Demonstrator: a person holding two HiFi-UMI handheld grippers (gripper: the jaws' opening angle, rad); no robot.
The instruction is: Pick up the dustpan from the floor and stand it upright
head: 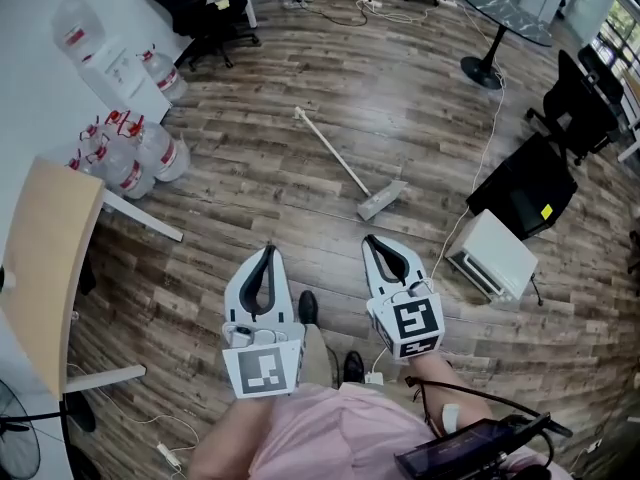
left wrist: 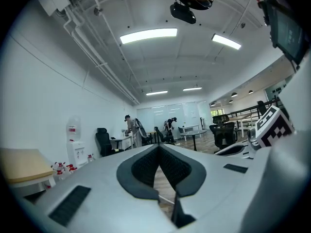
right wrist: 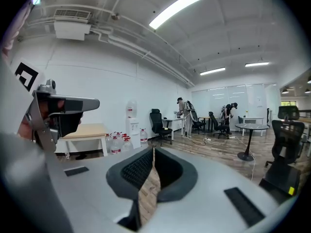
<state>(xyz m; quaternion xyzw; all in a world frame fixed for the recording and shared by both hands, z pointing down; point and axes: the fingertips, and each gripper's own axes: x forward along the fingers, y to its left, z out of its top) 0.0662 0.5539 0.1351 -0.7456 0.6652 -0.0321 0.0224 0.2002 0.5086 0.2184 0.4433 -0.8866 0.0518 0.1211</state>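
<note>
In the head view the dustpan point(head: 381, 200) lies flat on the wooden floor. Its grey pan points toward me, and its long pale handle point(head: 328, 147) runs away to the upper left. Both grippers hang close to my body, well short of it. The left gripper point(head: 268, 251) is shut with nothing between its tips, about a step back and to the left of the pan. The right gripper point(head: 371, 239) is also shut and empty, just short of the pan. Both gripper views look level across the room, over the closed left gripper point(left wrist: 158, 146) and the closed right gripper point(right wrist: 153, 150). Neither shows the dustpan plainly.
Several water bottles point(head: 132, 154) and a dispenser point(head: 112, 60) stand at the left wall, beside a wooden table point(head: 48, 258). To the right of the pan sit a white box point(head: 496, 254) and a black chair point(head: 528, 190), with a cable point(head: 492, 128) running past. People point(right wrist: 183, 111) stand far off.
</note>
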